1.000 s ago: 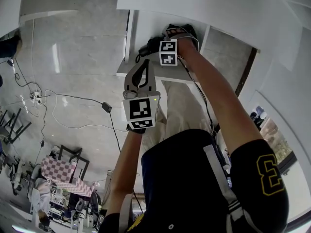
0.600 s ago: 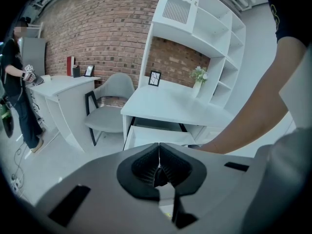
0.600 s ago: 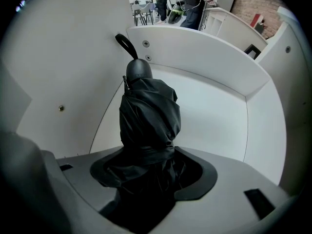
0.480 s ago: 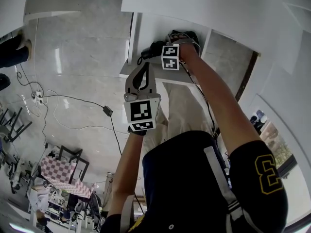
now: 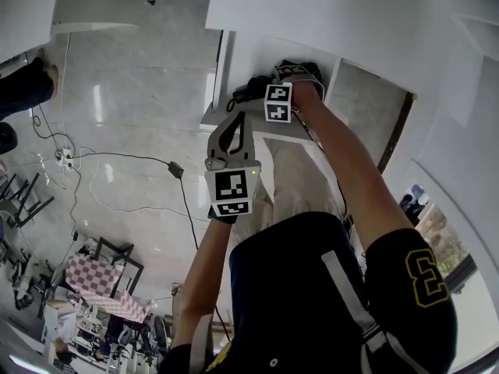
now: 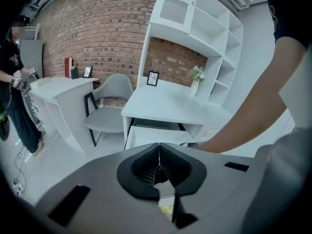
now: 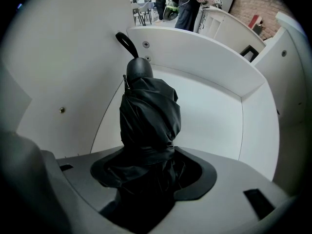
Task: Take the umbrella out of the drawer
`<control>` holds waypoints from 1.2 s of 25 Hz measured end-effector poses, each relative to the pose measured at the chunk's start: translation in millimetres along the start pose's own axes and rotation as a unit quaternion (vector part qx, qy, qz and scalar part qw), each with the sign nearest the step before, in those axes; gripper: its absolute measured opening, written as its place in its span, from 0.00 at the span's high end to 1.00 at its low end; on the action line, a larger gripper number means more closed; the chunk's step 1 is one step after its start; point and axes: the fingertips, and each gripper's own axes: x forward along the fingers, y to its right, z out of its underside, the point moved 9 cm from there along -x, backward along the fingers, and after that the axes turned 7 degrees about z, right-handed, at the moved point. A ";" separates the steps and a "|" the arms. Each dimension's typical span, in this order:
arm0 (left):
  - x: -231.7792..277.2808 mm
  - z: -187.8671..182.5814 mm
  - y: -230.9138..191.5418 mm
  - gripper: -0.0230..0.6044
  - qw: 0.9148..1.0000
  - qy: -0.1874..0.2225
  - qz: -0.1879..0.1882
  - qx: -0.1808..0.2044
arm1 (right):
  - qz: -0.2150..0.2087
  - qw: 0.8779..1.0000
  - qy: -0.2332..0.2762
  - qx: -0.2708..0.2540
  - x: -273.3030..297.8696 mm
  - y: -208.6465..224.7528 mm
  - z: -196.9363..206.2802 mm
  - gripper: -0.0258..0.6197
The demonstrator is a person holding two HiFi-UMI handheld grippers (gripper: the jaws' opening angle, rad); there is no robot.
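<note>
The black folded fabric umbrella point(image 7: 148, 116) lies inside the open white drawer point(image 7: 204, 62), along the foot of one of the drawer's side walls. Its rounded black handle end points toward the far corner of the drawer. A thin black strap loop point(image 7: 126, 43) curls up from that end against the drawer wall.

The right gripper point(image 7: 151, 172) reaches straight down into the drawer from above, and the person's bare right forearm point(image 5: 343, 162) stretches over the drawer's open top. Its jaws have just been closing, and the umbrella's bunched fabric end fills the space between them. The dark pads press on the fabric from both sides, so the gripper has hold of the umbrella with its jaws partly open. The umbrella has not yet left the drawer.

The left gripper point(image 6: 159, 152) hangs outside the drawer, in front of it on the person's side, tilted down toward it. Its jaws are pressed together along a thin seam, with nothing between them.

In the left gripper view the drawer stands pulled out from under the top of a white desk point(image 6: 170, 104). A grey shell chair point(image 6: 109, 113) stands to the left of the drawer in that view. A red brick wall point(image 6: 97, 28) rises well behind the drawer.
</note>
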 end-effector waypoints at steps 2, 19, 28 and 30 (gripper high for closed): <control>-3.8 -4.4 -2.6 0.93 1.000 0.001 -0.002 0.001 | -0.003 1.000 -0.003 0.012 -3.5 1.2 2.1 0.53; -32.1 -20.9 -28.8 0.93 0.998 0.016 -0.051 -0.027 | -0.004 0.991 0.036 0.131 -43.2 5.8 8.7 0.53; -50.0 -39.7 -19.2 0.93 0.999 0.017 -0.035 0.002 | 0.012 0.977 0.075 0.198 -106.8 19.5 11.0 0.53; -54.1 -43.7 -15.6 0.93 0.999 0.016 -0.033 0.005 | 0.018 0.972 0.085 0.217 -123.8 19.2 13.7 0.53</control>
